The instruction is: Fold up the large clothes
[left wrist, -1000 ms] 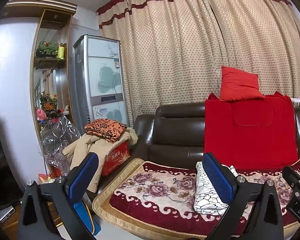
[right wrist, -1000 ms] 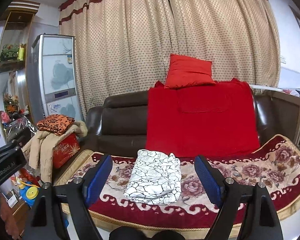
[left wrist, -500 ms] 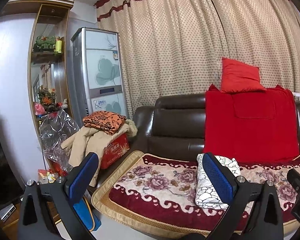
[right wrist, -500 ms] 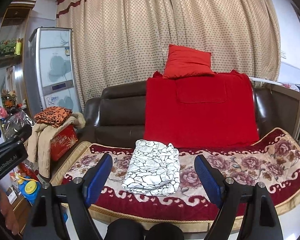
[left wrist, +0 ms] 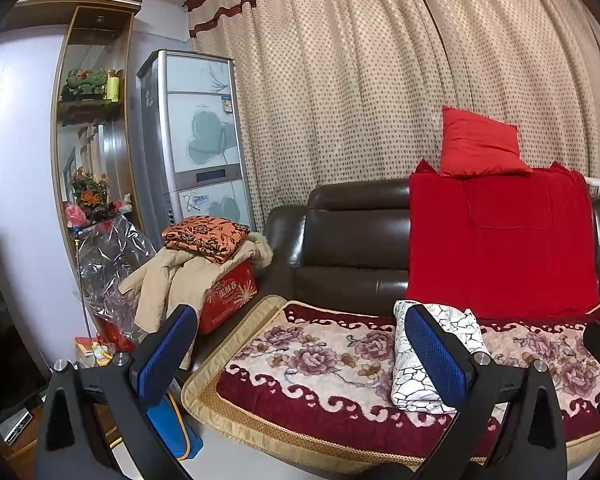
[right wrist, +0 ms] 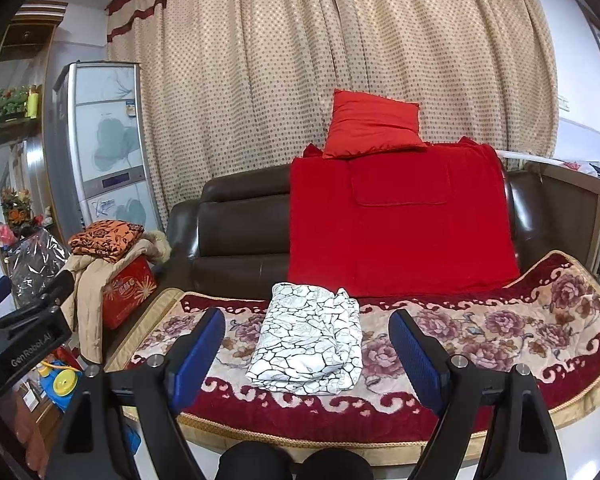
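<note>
A folded white garment with a black crackle pattern (right wrist: 309, 346) lies on the floral sofa cover (right wrist: 500, 332), in front of the red blanket. My right gripper (right wrist: 306, 350) is held back from the sofa, open, its blue pads either side of the garment in the view but well short of it. The left wrist view shows the same garment (left wrist: 416, 364) partly behind the right finger of my left gripper (left wrist: 300, 352). That gripper is open too, with nothing between its fingers.
A brown leather sofa (right wrist: 240, 232) carries a red blanket (right wrist: 400, 232) and a red cushion (right wrist: 372, 128). Left of it stand a red box (left wrist: 228, 296) under a beige coat and orange cloth, clear plastic wrap, a tall white appliance (left wrist: 200, 140) and a shelf. The person's knees (right wrist: 292, 462) show at the bottom.
Both views have tilted slightly downward, so the sofa and garment sit a little higher in frame. Both grippers stay open and the garment lies where it was.
</note>
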### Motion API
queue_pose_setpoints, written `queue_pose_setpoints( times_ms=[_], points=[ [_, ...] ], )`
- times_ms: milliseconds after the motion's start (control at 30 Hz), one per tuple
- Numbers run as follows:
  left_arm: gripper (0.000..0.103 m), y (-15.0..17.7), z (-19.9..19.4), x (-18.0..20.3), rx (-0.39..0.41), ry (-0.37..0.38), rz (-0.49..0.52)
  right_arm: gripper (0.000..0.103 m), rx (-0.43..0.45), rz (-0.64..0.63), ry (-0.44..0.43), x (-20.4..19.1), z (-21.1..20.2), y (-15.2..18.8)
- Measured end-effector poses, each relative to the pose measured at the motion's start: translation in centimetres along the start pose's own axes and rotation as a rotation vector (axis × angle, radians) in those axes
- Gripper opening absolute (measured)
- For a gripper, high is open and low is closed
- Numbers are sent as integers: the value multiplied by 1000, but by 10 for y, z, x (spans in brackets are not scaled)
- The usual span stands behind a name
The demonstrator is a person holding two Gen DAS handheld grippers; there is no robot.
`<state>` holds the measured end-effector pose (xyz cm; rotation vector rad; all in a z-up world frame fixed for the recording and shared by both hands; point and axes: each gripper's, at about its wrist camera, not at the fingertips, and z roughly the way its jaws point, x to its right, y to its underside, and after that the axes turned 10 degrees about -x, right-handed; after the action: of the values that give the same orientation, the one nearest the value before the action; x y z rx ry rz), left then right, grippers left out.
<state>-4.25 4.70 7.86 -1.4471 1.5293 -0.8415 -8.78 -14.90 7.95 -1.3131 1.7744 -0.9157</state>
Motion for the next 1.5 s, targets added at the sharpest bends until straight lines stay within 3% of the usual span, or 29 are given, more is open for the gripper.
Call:
queue_pose_setpoints(
  times_ms=[1500],
  points=[
    [103, -7, 56, -10, -83, -15, -33, 86, -89, -16, -1, -17, 56, -12]
  ],
)
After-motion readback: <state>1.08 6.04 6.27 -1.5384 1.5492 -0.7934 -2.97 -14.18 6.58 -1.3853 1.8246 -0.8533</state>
